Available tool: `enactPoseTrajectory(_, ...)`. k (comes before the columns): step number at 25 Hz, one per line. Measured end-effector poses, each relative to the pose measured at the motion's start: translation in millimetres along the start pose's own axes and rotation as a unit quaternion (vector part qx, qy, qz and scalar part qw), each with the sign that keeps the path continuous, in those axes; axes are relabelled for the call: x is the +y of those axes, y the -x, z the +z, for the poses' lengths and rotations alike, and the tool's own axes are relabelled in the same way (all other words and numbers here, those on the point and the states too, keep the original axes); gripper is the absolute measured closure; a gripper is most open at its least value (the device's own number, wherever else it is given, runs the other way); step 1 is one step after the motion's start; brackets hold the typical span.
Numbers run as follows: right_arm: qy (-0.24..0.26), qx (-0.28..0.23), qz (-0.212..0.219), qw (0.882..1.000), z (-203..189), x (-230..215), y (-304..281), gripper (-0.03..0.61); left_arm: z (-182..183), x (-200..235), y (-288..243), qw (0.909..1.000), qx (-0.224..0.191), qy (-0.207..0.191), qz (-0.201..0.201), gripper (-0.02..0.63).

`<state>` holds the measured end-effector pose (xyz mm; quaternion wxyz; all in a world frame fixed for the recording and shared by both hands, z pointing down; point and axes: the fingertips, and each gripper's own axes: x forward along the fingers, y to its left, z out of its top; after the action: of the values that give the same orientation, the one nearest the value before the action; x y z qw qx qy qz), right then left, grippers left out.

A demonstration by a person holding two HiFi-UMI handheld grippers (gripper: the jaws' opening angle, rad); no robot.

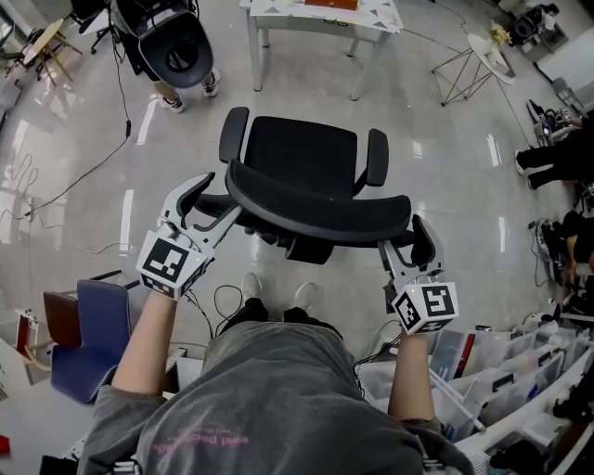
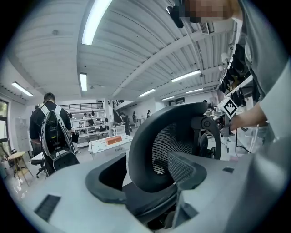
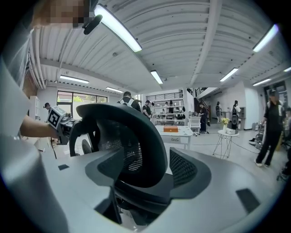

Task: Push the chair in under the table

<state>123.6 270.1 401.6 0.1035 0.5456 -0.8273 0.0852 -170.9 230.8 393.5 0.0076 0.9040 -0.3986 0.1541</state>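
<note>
At the floor's (image 1: 111, 167) left edge a blue chair (image 1: 93, 334) stands beside the person's elbow, and a thin cable (image 1: 83, 181) trails across the bare tiles ahead of it. Farther off on that side, a standing person (image 2: 40, 119) is near the table's left end.

The left gripper (image 1: 221, 197) has its jaws apart – the left end of the backrest (image 1: 316, 204) sits between them, not clamped. The chair (image 1: 302, 153) stands mid-floor with its back to the wearer and its seat facing the table (image 1: 278, 14), which runs along the far edge of the floor. It is not yet under the table: a strip of open floor lies between the seat's front edge and the table legs, with nothing on it. The armrests stand no wider than the span between the legs, as far as the head view shows.

The right gripper (image 1: 404, 239) is also spread wide, straddling the backrest's right end without gripping it.

Right of the table a wire-legged side table (image 1: 483, 57) stands well apart from the chair. Along the floor's right edge – close to the wearer's right arm – lie crowded storage bins (image 1: 501, 371).
</note>
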Motion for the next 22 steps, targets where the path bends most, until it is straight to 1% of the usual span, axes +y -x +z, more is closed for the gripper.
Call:
enactPoseTrajectory(5, 0.028, 0.019, 0.013, 0.999, -2.6, -1.0, -15.3, 0.273, 1.1, 3.4, -10.5, 0.9999, 0.011, -0.011, -0.006, 0.331)
enactPoseTrajectory(10, 0.05, 0.028, 0.023, 0.998, -1.3, -6.1, -31.3, 0.273, -0.5, 1.9, -26.2, 0.9988, 0.03, -0.034, -0.018, 0.33)
enactPoseTrajectory(14, 0.069, 0.042, 0.035, 0.996, -5.0, -7.6, -40.0, 0.274, -2.9, 2.2, -36.1, 0.9985, 0.039, -0.031, -0.022, 0.33)
enactPoseTrajectory(16, 0.069, 0.049, 0.043, 0.995, -6.0, -8.2, -46.7, 0.275, -4.9, 4.6, -41.4, 0.9984, 0.046, -0.026, -0.02, 0.331)
enactPoseTrajectory(20, 0.071, 0.054, 0.049, 0.995, -6.9, -9.9, -56.0, 0.275, -6.8, 11.4, -47.6, 0.9987, 0.049, -0.013, -0.005, 0.335)
enactPoseTrajectory(21, 0.072, 0.053, 0.052, 0.995, -6.8, -10.3, -56.7, 0.275, -6.6, 12.2, -49.0, 0.9988, 0.047, -0.011, -0.001, 0.344)
enactPoseTrajectory(22, 0.072, 0.053, 0.056, 0.994, -6.8, -10.6, -57.5, 0.276, -6.3, 12.9, -50.6, 0.999, 0.045, -0.008, 0.003, 0.368)
